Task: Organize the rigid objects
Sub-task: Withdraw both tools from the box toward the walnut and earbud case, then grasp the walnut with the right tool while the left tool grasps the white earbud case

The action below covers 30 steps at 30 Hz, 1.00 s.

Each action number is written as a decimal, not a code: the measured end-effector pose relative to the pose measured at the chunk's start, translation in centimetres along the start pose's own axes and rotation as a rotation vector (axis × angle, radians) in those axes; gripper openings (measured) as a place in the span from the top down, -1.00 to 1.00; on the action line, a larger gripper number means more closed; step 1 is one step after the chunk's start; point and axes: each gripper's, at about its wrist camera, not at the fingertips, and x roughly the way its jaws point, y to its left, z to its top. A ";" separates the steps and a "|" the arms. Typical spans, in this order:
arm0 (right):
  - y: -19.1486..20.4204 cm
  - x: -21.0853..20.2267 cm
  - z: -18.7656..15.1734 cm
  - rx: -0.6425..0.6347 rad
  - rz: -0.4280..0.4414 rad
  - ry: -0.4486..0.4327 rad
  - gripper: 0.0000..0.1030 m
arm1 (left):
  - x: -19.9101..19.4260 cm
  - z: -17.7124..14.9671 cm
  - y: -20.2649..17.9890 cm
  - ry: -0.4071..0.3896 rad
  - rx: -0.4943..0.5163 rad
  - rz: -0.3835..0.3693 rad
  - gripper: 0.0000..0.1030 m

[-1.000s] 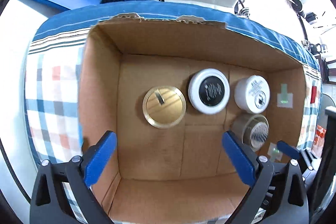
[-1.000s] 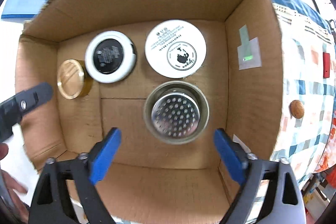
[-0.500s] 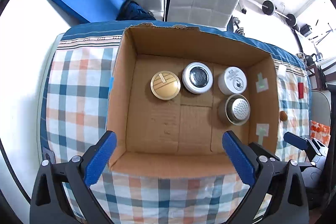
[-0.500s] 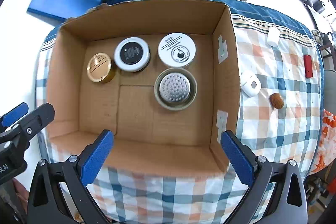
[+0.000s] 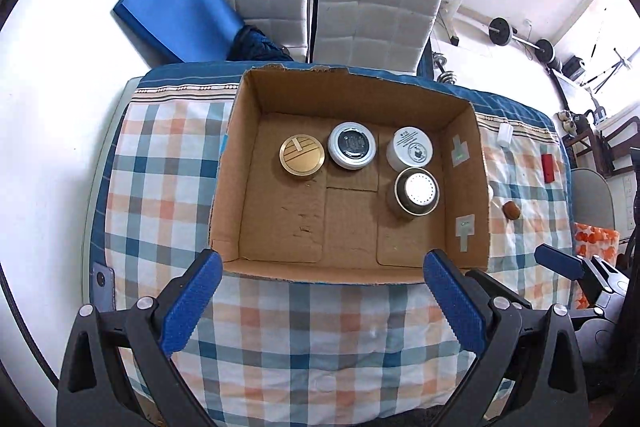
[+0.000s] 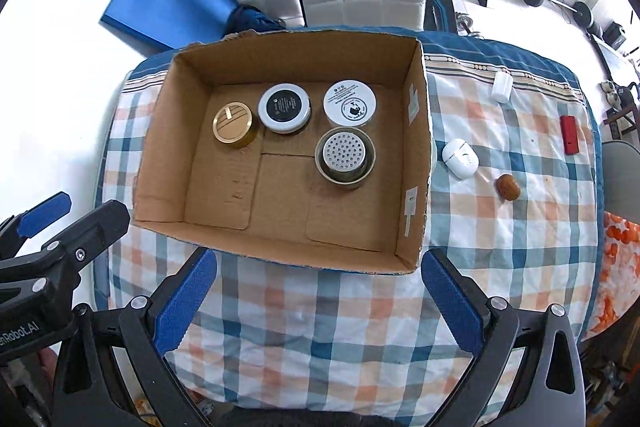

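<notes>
Both our tools have pulled back and up from inside the cardboard box (image 6: 280,227), so the whole checked cloth (image 6: 320,327) on the worktop now shows. We hold the left tool (image 5: 320,303) and right tool (image 6: 316,303) with blue fingers spread wide and empty, at the box's 6 o'clock. In the box a gold tin (image 6: 232,123), black-lidded jar (image 6: 284,108) and white jar (image 6: 349,103) line the 12 o'clock wall, a perforated metal cup (image 6: 345,155) just nearer; outside at 3 o'clock lie a white case (image 6: 460,158) and brown nut (image 6: 508,187).
</notes>
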 end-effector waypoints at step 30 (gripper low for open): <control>-30.3 14.9 5.1 0.315 -0.083 0.217 -0.63 | 16.7 7.8 -24.5 0.157 0.163 0.032 -1.00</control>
